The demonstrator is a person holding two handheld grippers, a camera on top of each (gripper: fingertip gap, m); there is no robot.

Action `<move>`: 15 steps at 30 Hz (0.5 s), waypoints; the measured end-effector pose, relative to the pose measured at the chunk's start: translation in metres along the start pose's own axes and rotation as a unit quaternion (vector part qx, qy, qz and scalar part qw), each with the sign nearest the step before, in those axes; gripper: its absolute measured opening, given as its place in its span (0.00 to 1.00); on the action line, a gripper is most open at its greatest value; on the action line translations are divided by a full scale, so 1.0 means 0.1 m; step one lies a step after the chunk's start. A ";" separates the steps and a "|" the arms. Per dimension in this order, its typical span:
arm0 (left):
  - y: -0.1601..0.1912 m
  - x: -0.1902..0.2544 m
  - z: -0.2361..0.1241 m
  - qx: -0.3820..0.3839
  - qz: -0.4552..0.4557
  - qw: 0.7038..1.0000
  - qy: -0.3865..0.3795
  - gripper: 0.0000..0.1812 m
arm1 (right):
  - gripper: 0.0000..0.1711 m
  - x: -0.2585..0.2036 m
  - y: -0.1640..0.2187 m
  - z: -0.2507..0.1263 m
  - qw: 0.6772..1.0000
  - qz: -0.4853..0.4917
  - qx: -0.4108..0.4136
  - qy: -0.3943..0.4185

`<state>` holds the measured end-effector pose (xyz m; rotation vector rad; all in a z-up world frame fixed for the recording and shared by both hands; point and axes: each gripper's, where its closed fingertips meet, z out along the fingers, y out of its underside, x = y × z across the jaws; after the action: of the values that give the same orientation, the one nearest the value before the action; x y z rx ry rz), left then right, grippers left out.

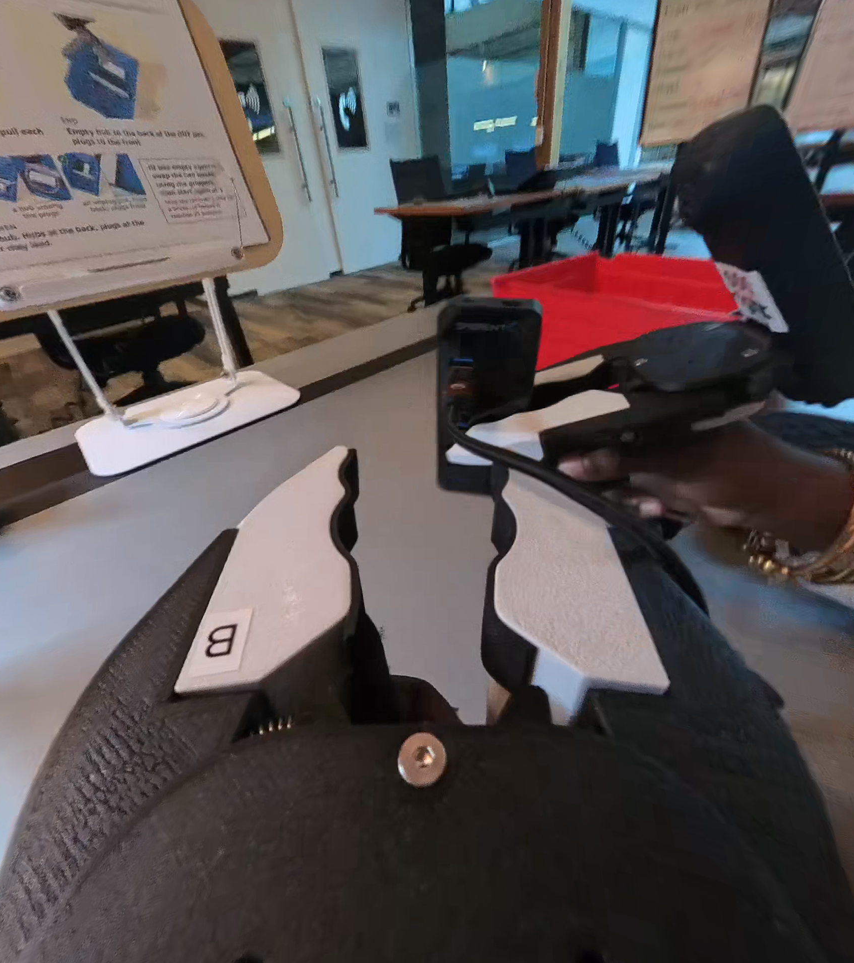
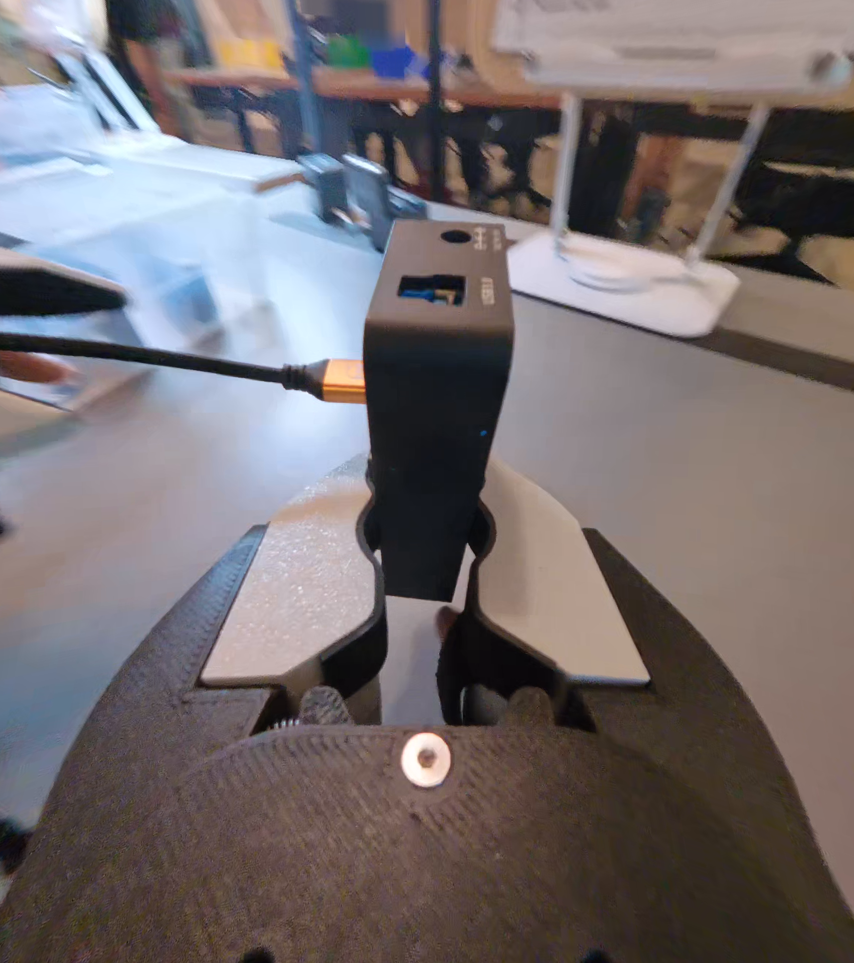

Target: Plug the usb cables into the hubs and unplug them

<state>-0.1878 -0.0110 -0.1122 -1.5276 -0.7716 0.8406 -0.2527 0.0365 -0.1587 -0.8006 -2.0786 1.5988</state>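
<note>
Right tool [image 2: 427,516] clamps hub [image 2: 437,417] — cable [image 2: 154,357] plugged left.

We see grey tabletop [image 1: 404,417] across mid frame. Upper left: instruction board [image 1: 101,130] on white stand [image 1: 190,417]. Centre top: white double doors [image 1: 320,146], glass partition [image 1: 492,94] beside them. Right of centre: long wooden desks [image 1: 518,200], dark office chairs [image 1: 417,182]. Wood-look floor [image 1: 310,307] behind. Upper right: red bin [image 1: 622,307]. We note cool daylight.
</note>
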 end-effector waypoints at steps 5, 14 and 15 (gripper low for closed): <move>-0.11 -0.16 -0.12 -0.005 0.016 1.000 -0.025 0.27 | 0.18 0.16 0.26 0.10 0.998 -0.005 -0.058 0.033; -0.22 -0.39 -0.24 0.055 0.002 0.996 -0.065 0.22 | 0.18 0.18 0.48 0.20 0.989 -0.042 -0.126 0.057; -0.21 -0.39 -0.24 0.060 -0.005 0.996 -0.065 0.21 | 0.18 0.18 0.48 0.20 0.989 -0.042 -0.127 0.058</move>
<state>-0.1883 -0.0545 -0.0857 -1.3722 -0.8080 0.9682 -0.2690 0.0422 -0.2108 -0.8553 -2.2274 1.2300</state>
